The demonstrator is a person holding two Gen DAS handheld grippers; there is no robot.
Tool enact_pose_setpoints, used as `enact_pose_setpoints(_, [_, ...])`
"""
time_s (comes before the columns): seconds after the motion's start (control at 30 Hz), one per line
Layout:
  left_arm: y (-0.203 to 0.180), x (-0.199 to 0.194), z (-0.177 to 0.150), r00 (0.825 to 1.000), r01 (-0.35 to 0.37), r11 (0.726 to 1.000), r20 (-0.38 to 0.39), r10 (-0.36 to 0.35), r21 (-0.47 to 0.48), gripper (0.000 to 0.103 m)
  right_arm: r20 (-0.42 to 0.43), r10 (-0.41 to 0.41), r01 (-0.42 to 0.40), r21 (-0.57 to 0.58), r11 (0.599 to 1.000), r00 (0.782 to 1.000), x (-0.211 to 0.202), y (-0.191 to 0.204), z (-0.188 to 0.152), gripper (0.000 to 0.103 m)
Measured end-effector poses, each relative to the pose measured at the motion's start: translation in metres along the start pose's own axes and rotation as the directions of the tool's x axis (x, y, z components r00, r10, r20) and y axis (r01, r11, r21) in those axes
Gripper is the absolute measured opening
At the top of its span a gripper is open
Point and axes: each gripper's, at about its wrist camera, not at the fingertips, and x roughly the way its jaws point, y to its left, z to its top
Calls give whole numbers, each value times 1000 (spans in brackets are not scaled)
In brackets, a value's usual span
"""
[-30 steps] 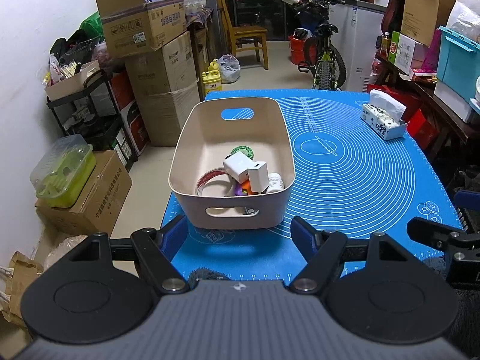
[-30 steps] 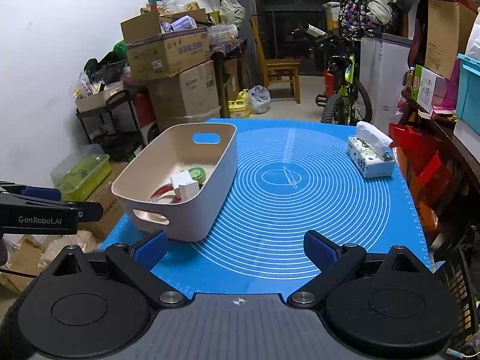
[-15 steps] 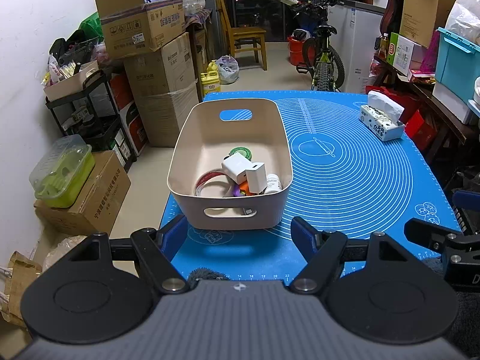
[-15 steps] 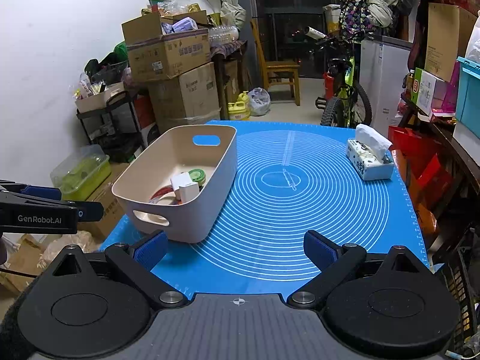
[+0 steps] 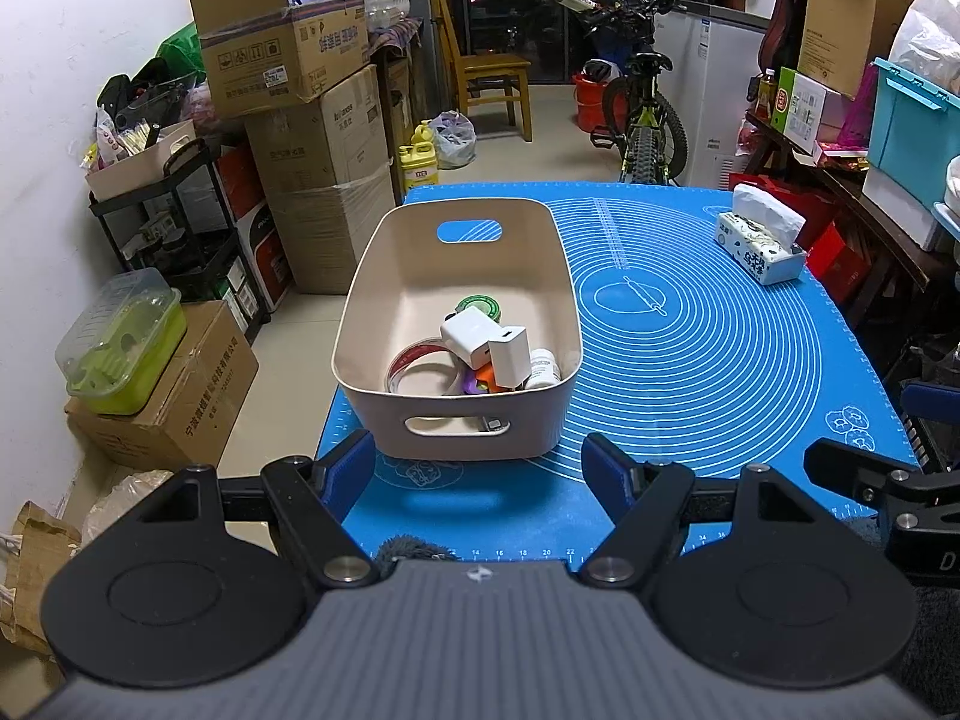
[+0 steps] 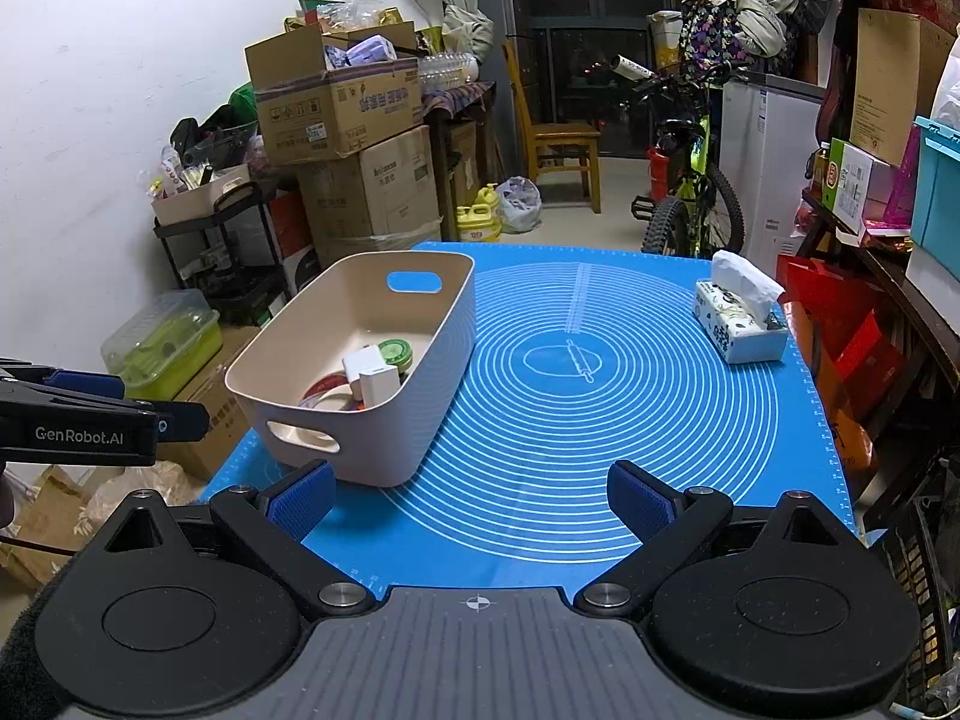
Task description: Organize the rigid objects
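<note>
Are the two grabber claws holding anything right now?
No, nothing is held. The left gripper and the right gripper are both open and empty, short of the beige bin on the blue mat.

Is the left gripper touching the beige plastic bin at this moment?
Apart. In the right wrist view the left gripper hangs off the beige plastic bin's near corner, with floor and blue mat visible between them.

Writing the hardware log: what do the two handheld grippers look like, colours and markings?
Both match: left gripper and right gripper have black linkage arms with silver pivot bolts, two round black discs, a ribbed grey body with a small crosshair mark, and textured blue fingertip pads. The left's side reads "GenRobot.AI" in white.
</note>
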Motion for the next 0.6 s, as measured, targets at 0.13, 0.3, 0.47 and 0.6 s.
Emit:
enact_pose_setpoints(0.13, [0,-1,0,1000,1,1000,-1,-1,2,76,-2,1,-1,-1,1000,1000,0,0,-1,97])
enact_pose_setpoints(0.3, [2,-1,1,1000,1,1000,2,-1,-3,76,-3,2,-2,-4,1000,1000,0,0,-1,97])
enact_pose_setpoints(0.47, [2,-1,1,1000,2,1000,1,-2,-2,76,-5,2,-2,-3,1000,1000,0,-1,-1,97])
enact_pose_setpoints(0.6, [1,-1,1,1000,1,1000,1,-1,-2,76,-5,3,-3,-3,1000,1000,0,-1,-1,97])
